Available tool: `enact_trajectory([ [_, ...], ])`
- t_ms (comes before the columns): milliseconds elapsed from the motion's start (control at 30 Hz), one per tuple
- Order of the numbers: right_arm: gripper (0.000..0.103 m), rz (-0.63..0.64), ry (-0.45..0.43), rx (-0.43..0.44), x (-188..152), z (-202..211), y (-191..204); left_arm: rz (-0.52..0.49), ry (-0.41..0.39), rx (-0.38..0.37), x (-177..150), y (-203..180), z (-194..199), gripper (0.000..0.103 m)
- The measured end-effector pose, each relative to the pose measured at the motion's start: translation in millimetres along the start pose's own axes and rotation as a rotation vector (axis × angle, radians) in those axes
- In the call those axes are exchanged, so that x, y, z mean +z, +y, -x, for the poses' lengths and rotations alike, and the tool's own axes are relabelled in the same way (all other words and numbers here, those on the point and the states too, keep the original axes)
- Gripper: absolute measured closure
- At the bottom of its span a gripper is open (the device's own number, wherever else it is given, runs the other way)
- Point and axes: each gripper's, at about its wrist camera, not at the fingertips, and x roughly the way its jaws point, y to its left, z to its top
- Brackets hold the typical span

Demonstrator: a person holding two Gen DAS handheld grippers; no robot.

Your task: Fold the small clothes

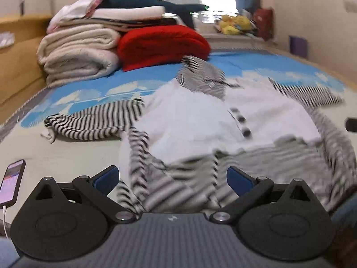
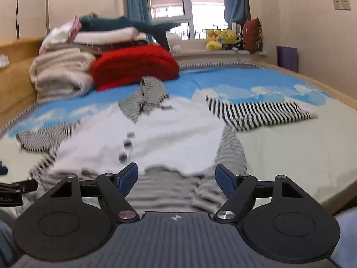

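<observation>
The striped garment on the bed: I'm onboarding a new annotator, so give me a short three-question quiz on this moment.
1. True or false: the left gripper is shut on the striped garment.
2. Multiple choice: what lies beside the cream blankets at the head of the bed? A) a red blanket B) a laptop C) a basket
3. Fill in: the phone lies to the ____ of the left gripper.

Key:
1. False; both it and the right gripper stand open over the hem.
2. A
3. left
</observation>
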Motion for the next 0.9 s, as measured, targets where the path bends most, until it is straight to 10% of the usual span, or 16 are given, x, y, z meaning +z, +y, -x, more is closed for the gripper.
enact_trajectory([
  [400, 0.021, -0.227, 0.079, -0.015, 73, -114, -32, 0.631, 0.015, 0.102, 92, 186, -128, 0.000],
  [500, 0.021, -0.272, 0.126, -0.061, 77, -161, -44, 0.848, 0.059, -0.026, 95, 246, -178, 0.000],
  [733, 0.021, -0.477, 0.269, -0.052, 69, -225, -65, 1.117, 0.158, 0.107, 69, 313, -246, 0.003],
  [800, 0.021, -0.474, 0.289, -0.029, 69, -228, -63, 1.189, 0.110, 0.132, 67, 331, -245, 0.026],
  [867, 0.021, -0.497, 0.306, -0.005, 69, -227, -62, 1.219, 0.058, 0.184, 73, 345, -238, 0.092],
  [900, 0.021, -0.513, 0.311, 0.007, 69, -226, -62, 1.220, 0.027, 0.240, 77, 349, -230, 0.094],
])
